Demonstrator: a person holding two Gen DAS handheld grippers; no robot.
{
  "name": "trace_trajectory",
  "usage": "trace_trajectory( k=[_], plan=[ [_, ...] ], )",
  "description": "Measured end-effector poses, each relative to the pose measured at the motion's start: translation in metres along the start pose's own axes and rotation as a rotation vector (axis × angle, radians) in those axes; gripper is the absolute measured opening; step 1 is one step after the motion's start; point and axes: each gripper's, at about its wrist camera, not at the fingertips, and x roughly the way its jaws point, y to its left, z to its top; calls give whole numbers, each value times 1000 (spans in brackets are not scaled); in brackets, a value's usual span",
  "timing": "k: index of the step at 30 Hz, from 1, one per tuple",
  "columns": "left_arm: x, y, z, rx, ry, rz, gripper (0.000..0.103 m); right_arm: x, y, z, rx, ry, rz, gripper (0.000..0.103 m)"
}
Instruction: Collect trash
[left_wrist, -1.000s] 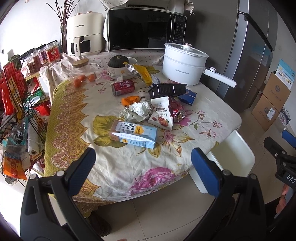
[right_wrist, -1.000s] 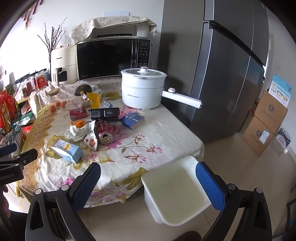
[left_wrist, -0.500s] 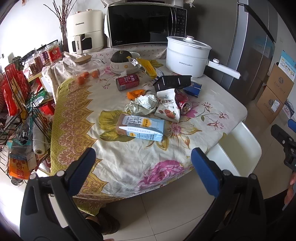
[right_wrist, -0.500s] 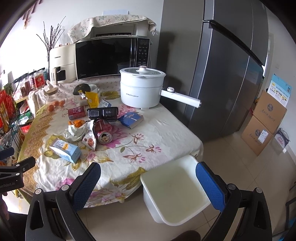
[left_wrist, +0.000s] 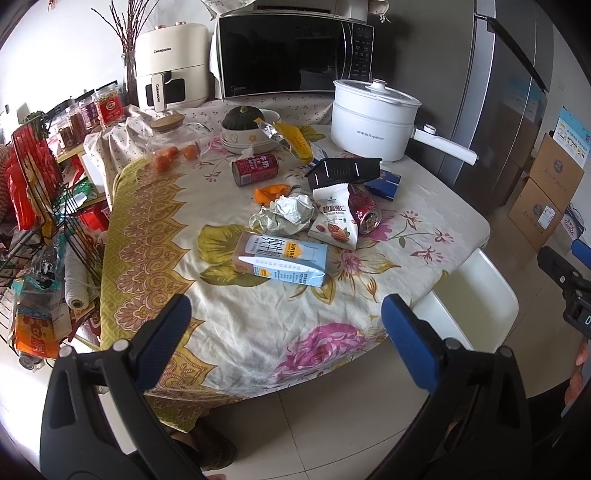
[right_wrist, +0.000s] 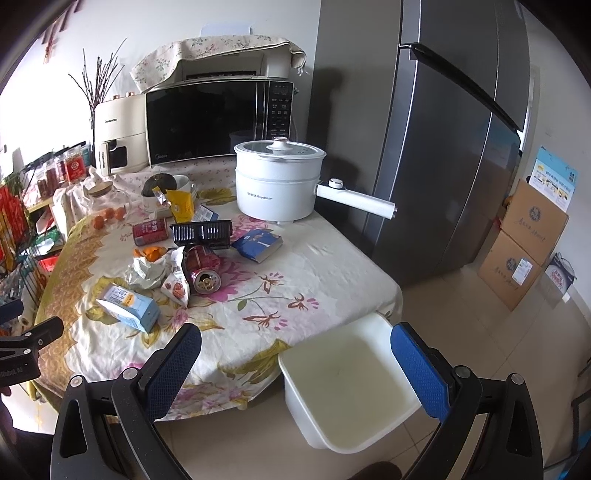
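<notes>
Right gripper (right_wrist: 295, 356) wide open above white bin (right_wrist: 347, 384); trash on table (right_wrist: 314, 266).

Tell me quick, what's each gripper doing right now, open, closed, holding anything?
Left gripper: open, holding nothing, short of the table's edge.
Right gripper: open, holding nothing, above the white bin.

left gripper (left_wrist: 286, 326) moved forward toward the table (left_wrist: 236, 325), jaws as wide as before | milk carton (left_wrist: 282, 260) and trash pile now nearer in its view | right gripper (right_wrist: 295, 360) eased slightly forward | white bin (right_wrist: 347, 384) shifted little
</notes>
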Motion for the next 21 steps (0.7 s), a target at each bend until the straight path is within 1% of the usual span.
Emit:
trace_trajectory(
  k=[6,21],
  plan=[
    [-1,-3,1,10,-11,0,102,0,0,0,1,-2,0,103],
    [-1,-5,0,19,-12,-8,102,-1,0,0,3,-1,1,103]
  ],
)
